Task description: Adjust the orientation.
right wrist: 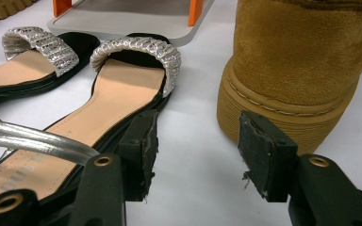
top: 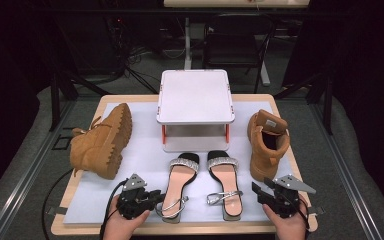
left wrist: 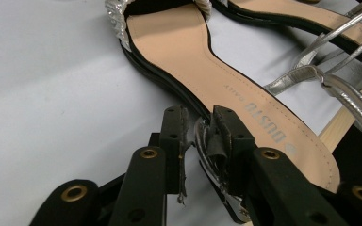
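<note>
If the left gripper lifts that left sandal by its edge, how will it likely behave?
The left sandal looks thin and flat-soled, so probably light, and it may droop at the toe. Its loose silver ankle strap would likely dangle. The left gripper pinches only the sole's rim, so it might swivel.

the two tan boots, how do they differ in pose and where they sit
The left boot lies on its side with its lugged sole turned toward the white shelf; the right boot stands upright on its sole. The left boot sits at the table's left side, the right boot at its right, just ahead of the right gripper. Both are tan suede with thick soles.
</note>
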The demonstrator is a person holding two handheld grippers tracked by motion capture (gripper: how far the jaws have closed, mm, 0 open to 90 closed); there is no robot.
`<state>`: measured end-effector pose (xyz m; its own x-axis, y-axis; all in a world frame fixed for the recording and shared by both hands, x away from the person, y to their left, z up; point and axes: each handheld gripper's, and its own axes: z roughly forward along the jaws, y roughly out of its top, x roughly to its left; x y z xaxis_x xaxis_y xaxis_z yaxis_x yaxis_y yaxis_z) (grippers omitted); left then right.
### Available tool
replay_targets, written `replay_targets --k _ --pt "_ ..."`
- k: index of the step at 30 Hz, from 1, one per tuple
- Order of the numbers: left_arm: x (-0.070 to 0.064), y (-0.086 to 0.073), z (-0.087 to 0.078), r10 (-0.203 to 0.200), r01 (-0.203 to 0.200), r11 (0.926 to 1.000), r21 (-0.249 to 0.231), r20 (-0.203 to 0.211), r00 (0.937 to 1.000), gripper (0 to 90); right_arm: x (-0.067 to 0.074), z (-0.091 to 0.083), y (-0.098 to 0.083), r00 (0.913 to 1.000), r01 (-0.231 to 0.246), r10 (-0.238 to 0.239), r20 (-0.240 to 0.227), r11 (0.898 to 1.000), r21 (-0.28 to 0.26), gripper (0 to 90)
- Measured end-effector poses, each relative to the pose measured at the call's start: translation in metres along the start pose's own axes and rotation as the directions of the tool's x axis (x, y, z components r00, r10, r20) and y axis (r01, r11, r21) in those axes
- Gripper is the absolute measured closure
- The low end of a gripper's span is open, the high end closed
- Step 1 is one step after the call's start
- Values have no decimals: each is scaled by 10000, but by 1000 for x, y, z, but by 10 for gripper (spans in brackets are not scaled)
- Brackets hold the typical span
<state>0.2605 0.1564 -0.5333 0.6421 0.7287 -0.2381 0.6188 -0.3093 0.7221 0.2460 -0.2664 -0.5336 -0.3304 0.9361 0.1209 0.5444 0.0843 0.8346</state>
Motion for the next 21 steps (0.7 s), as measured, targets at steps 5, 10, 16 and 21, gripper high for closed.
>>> replay_targets --k 5,10,16,21 --pt "0 -1 1 -127 127 9999 -30 114 9999 818 0 0 0 10000 1 -1 -12 10000 28 480" --pt "-1 0 0 -50 50 10000 -24 117 9999 843 -1 -1 0 10000 -22 22 -31 10000 -29 480" --pt "2 2 -2 -58 60 9999 -98 185 9998 872 -1 -1 1 10000 15 -15 2 10000 -10 480" --pt "5 2 -3 -195 196 9997 -160 55 9998 873 -2 -2 1 10000 9 -9 16 10000 4 480"
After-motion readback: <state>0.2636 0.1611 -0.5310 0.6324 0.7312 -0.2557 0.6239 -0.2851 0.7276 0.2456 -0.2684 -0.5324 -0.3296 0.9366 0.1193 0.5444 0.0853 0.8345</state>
